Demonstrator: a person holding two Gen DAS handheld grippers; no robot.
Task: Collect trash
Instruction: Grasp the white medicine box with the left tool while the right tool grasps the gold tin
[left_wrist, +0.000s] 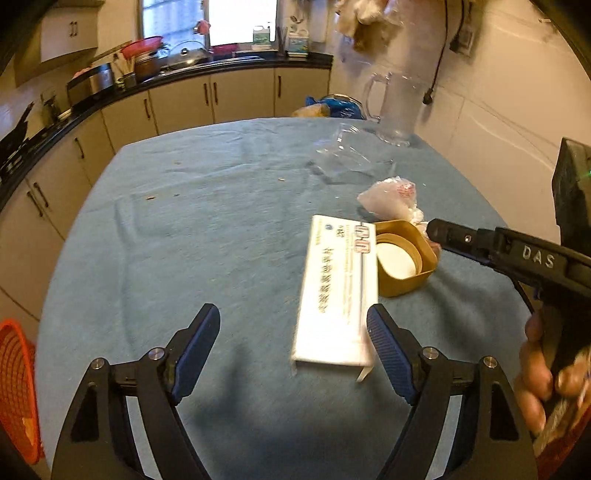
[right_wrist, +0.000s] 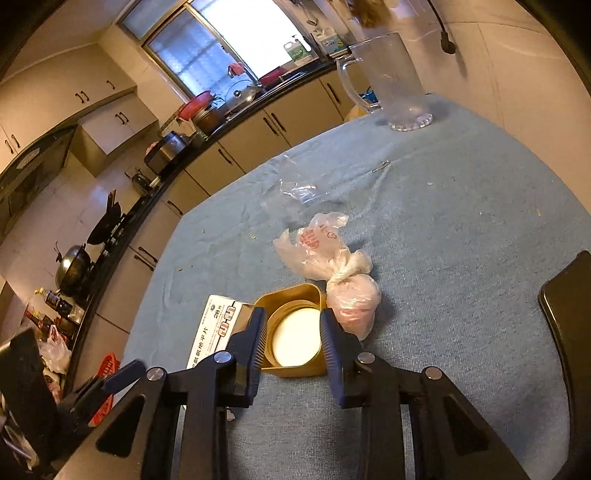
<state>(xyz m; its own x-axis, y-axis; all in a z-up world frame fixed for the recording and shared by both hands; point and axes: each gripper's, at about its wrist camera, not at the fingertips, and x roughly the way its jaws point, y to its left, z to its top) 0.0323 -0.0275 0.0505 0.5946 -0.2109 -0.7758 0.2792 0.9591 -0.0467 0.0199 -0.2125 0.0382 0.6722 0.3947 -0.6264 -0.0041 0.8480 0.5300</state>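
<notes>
On the blue tablecloth (left_wrist: 184, 240) lies a long white medicine box (left_wrist: 336, 295) (right_wrist: 218, 328). A gold square cap (left_wrist: 402, 258) (right_wrist: 295, 339) with a white liner rests against it. A knotted plastic bag (left_wrist: 391, 199) (right_wrist: 332, 258) and a clear wrapper (left_wrist: 347, 158) (right_wrist: 295, 194) lie beyond the cap. My left gripper (left_wrist: 293, 332) is wide open, with the box's near end just inside its right finger (left_wrist: 384, 343). My right gripper (right_wrist: 293, 332) (left_wrist: 434, 230) has a narrow gap, and the cap shows between its fingers. Its tips only reach the cap's far corner, and I see no pad pressing.
A clear pitcher (left_wrist: 399, 107) (right_wrist: 391, 81) stands at the table's far edge. An orange basket (left_wrist: 14, 387) (right_wrist: 105, 387) sits on the floor to the left. A dark flat object (right_wrist: 569, 325) lies at the right. A hand (left_wrist: 543, 376) holds the right gripper. Kitchen counters run behind.
</notes>
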